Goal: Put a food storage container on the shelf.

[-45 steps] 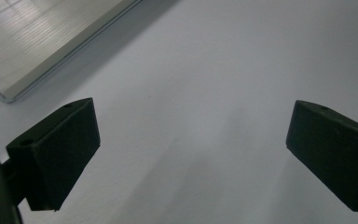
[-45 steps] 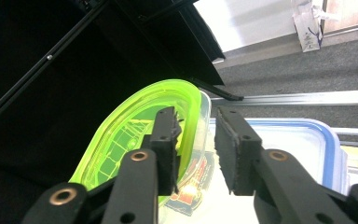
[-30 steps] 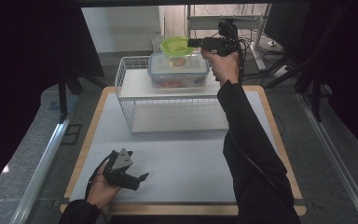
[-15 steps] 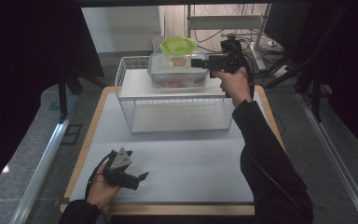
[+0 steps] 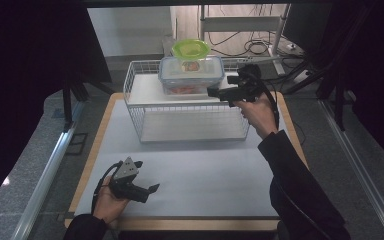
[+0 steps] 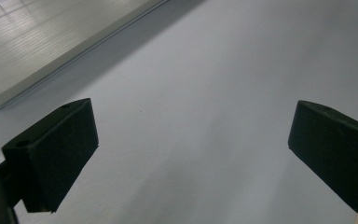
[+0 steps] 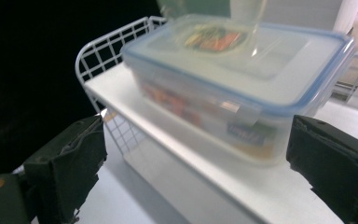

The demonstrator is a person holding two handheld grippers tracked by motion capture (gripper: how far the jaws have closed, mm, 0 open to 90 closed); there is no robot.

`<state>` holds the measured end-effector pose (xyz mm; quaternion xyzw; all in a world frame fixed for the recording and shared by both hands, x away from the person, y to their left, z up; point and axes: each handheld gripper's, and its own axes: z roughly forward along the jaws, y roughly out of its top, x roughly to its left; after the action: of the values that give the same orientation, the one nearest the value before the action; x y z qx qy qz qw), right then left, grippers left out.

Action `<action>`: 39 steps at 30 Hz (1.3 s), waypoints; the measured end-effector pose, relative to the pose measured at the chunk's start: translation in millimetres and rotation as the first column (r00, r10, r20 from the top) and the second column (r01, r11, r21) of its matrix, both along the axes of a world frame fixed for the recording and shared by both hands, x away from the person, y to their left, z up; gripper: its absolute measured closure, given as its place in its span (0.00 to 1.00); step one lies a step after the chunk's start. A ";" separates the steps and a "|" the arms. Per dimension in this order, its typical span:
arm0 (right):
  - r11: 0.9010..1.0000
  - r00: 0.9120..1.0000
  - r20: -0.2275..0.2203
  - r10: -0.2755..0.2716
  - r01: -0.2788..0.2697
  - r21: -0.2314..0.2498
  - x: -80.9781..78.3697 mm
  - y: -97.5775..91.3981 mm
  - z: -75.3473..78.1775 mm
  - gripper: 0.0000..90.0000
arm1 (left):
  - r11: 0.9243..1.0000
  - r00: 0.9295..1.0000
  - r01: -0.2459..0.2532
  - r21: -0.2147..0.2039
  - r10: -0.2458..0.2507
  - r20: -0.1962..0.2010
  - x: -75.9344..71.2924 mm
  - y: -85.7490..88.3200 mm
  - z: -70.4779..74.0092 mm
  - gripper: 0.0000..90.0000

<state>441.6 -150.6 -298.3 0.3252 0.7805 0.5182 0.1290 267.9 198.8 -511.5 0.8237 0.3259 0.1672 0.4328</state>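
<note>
A clear food container with a blue-rimmed lid (image 5: 191,75) stands on the upper shelf of a white wire rack (image 5: 133,95). A green bowl (image 5: 190,49) rests on its lid. My right gripper (image 5: 212,92) hovers just right of the container, pointing at its side. In the right gripper view the container (image 7: 242,79) lies ahead of the right gripper (image 7: 196,154), whose jaws have just been opening, with nothing between them. My left gripper (image 5: 149,180) lies low at the table's front left, open over the bare white mat (image 6: 205,93).
The rack's lower shelf (image 5: 190,125) holds nothing. White mat (image 5: 210,170) spreads between the rack and the front wooden edge (image 5: 180,224). Dark curtains flank the table, and cables and a metal stand (image 5: 240,22) sit behind the rack.
My right gripper has drawn away from the green bowl, coming down and toward the near right. The bowl stays on the container. The left hand has not moved.
</note>
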 end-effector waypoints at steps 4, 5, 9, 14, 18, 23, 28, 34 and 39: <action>1.000 1.000 0.002 0.025 -0.025 -0.017 -13.5 -0.7 -10.7 0.05 | 1.000 1.000 -0.001 -0.006 0.001 0.004 -0.1 0.5 0.2 0.01; 0.999 0.999 0.004 0.033 -0.033 -0.019 -16.5 -1.0 -13.8 0.05 | 1.000 1.000 0.001 -0.003 -0.001 0.004 -0.2 0.9 0.6 0.01; 0.998 0.998 0.015 0.054 -0.053 -0.031 -29.8 -3.2 -25.1 0.05 | 1.000 1.000 0.000 -0.003 0.000 0.007 -0.6 0.8 0.8 0.02; 0.997 0.998 0.025 0.065 -0.064 -0.048 -44.9 -7.5 -38.1 0.05 | 1.000 1.000 0.001 -0.003 -0.001 0.015 -1.2 0.0 0.9 0.02; 0.996 0.997 0.028 0.068 -0.066 -0.059 -55.4 -12.3 -47.6 0.05 | 1.000 1.000 0.003 0.000 -0.003 0.017 -1.5 -0.5 0.8 0.02; 0.995 0.998 0.032 0.062 -0.059 -0.084 -68.3 -18.8 -60.2 0.03 | 1.000 1.000 0.008 0.007 -0.008 0.022 -1.9 -0.5 1.3 0.02; 0.995 0.999 0.022 0.043 -0.041 -0.096 -77.4 -25.5 -73.3 0.00 | 1.000 1.000 0.003 0.009 -0.003 0.024 -2.2 -1.0 1.1 0.02; 0.994 0.999 0.012 0.037 -0.035 -0.102 -87.8 -32.5 -88.8 0.00 | 1.000 0.999 0.000 0.018 0.000 0.033 -2.7 -1.7 0.8 0.02; 0.992 0.999 0.023 0.041 -0.038 -0.122 -97.0 -37.3 -105.4 0.00 | 0.999 0.999 0.001 0.032 -0.003 0.043 -3.1 -2.1 0.8 0.02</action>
<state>344.6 -187.9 -403.7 0.2945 0.8153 0.4761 0.1482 264.8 196.7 -510.7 0.8271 0.3131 0.1895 0.4266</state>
